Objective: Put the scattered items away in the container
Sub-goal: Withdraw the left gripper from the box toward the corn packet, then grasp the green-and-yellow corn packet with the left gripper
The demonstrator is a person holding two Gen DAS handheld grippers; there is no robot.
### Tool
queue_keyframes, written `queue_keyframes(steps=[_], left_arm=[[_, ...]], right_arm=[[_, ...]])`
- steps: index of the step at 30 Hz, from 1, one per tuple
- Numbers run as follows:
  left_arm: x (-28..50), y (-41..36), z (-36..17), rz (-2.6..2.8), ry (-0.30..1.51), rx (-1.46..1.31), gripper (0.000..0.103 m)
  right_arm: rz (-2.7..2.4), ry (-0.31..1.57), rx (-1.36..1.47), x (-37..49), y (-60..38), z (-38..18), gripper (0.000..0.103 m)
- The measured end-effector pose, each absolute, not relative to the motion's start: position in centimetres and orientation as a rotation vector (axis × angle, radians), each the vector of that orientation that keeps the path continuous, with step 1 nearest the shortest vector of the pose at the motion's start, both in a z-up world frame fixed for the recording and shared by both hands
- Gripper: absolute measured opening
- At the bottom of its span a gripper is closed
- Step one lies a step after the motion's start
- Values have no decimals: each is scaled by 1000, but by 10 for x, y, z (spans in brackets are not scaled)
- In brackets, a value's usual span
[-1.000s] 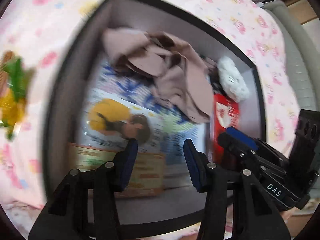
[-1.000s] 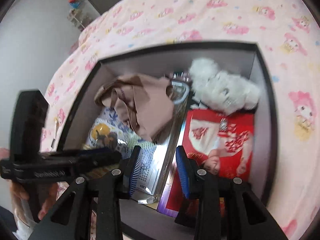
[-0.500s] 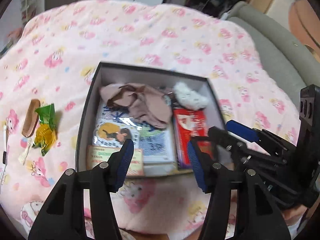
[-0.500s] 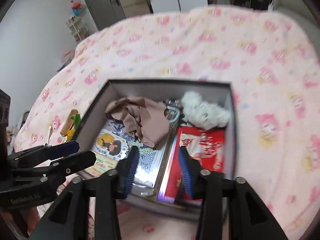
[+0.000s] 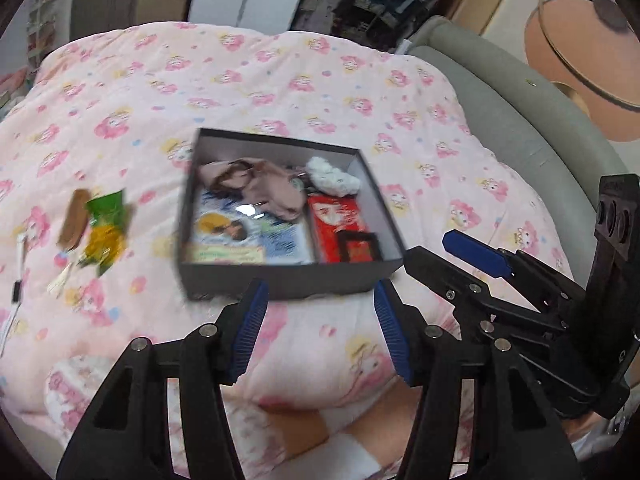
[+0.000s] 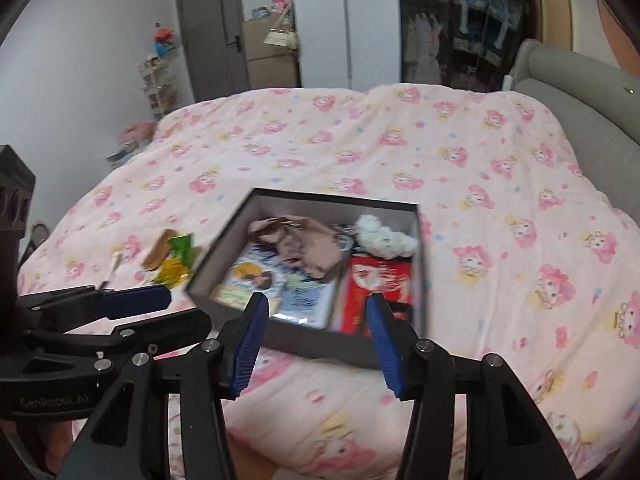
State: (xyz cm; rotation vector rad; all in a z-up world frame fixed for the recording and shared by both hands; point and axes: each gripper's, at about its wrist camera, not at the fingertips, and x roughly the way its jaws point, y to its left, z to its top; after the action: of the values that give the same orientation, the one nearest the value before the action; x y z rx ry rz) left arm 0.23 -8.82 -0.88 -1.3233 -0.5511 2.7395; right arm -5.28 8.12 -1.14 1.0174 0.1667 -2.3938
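Both the left gripper (image 5: 320, 328) and the right gripper (image 6: 316, 344) hang wide and empty near the dark grey cardboard box (image 5: 280, 276), which is part-filled. A between-picks step: next, reach left to the green-yellow snack packet (image 5: 105, 232) and brown wooden comb (image 5: 74, 220) on the pink quilt (image 5: 320, 80).

One box, five items inside, four more loose on the quilt

The dark rectangular cardboard box (image 5: 280, 278) holds one crumpled beige cloth (image 5: 264, 188), one white fluffy toy (image 5: 332, 176), one illustrated booklet (image 5: 240, 236), one red printed packet (image 5: 340, 220) and one small dark-framed item (image 5: 358, 246); left of it lie one brown wooden comb (image 5: 74, 220), one green wrapper (image 5: 108, 210), one yellow wrapper (image 5: 102, 242) and one thin pale stick (image 5: 60, 280).
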Motion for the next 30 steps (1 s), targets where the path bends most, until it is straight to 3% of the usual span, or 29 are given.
queue_keyframes(steps=[9, 18, 30], left_arm=[[63, -167, -27, 2881, -707, -1377, 57], [86, -257, -79, 2954, -961, -1464, 57], [-12, -366, -173, 2736, -1184, -1497, 53]], right_arm=[[-2126, 211, 999, -17, -17, -26, 46], [-1885, 214, 1071, -23, -113, -66, 46], [-1881, 282, 1327, -99, -209, -156, 46]])
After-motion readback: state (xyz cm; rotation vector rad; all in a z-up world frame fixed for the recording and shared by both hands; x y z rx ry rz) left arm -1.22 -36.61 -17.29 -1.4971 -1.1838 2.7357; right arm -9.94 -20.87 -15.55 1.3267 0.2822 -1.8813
